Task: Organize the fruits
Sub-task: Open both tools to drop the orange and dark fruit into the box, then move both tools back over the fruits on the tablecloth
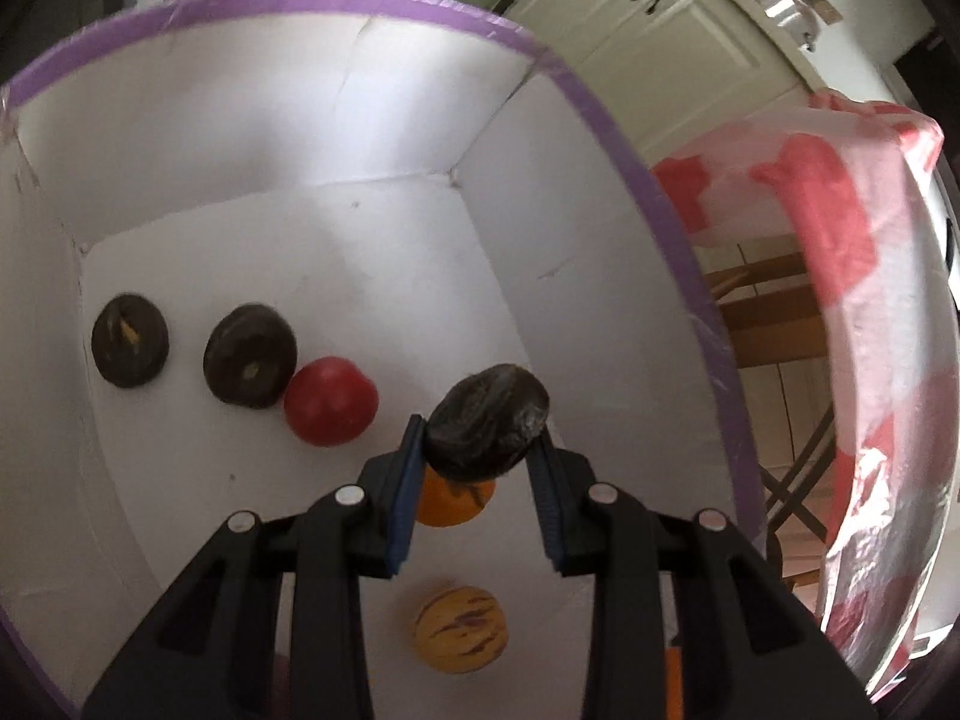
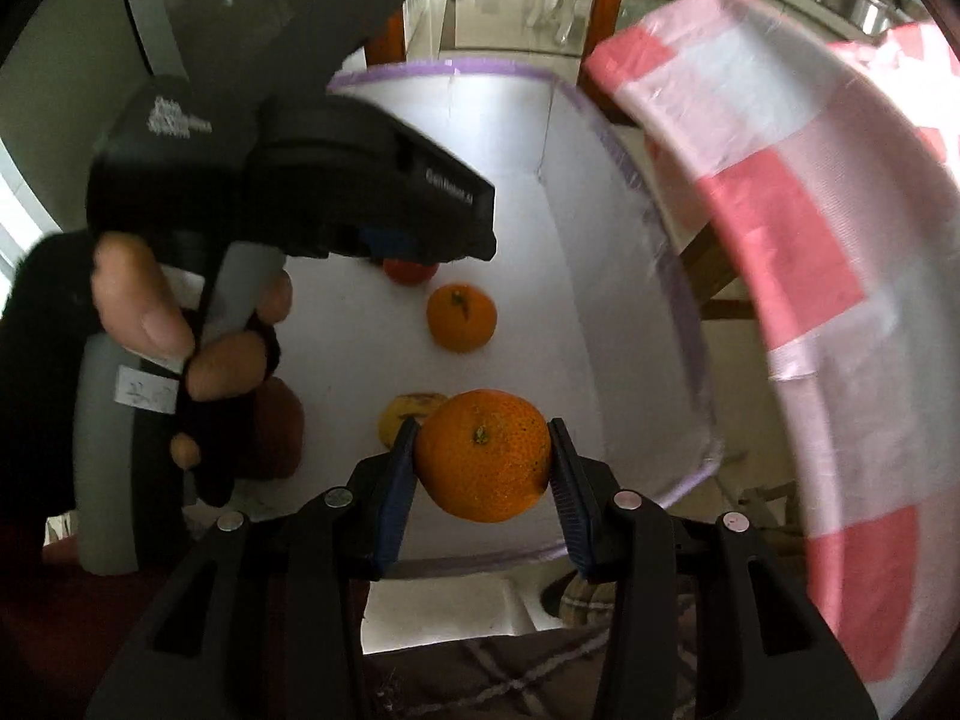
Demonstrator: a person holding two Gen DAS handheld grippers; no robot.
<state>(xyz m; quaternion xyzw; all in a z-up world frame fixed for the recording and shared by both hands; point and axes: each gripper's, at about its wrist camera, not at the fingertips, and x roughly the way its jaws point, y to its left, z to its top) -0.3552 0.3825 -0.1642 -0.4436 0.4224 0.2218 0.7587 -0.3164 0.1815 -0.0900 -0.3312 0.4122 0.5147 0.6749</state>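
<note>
Both hand-held grippers loaded above the white box (image 1: 372, 138).
Your left hand-held gripper (image 1: 480, 438) pinches a dark wrinkled fruit (image 1: 487, 427) only at its fingertips; it may slip onto the orange fruit below (image 1: 456, 504). Your right hand-held gripper (image 2: 483, 456) clamps a tangerine (image 2: 483, 456) firmly.

In the left wrist view the box (image 1: 312, 138) fills the left and centre of the frame. On its floor two passion fruits (image 1: 130, 349) (image 1: 249, 355) lie at mid left, a tomato (image 1: 330, 401) touching the second's right. The striped melon (image 1: 459, 627) lies at lower centre; the checked cloth (image 1: 852, 276) at right
</note>
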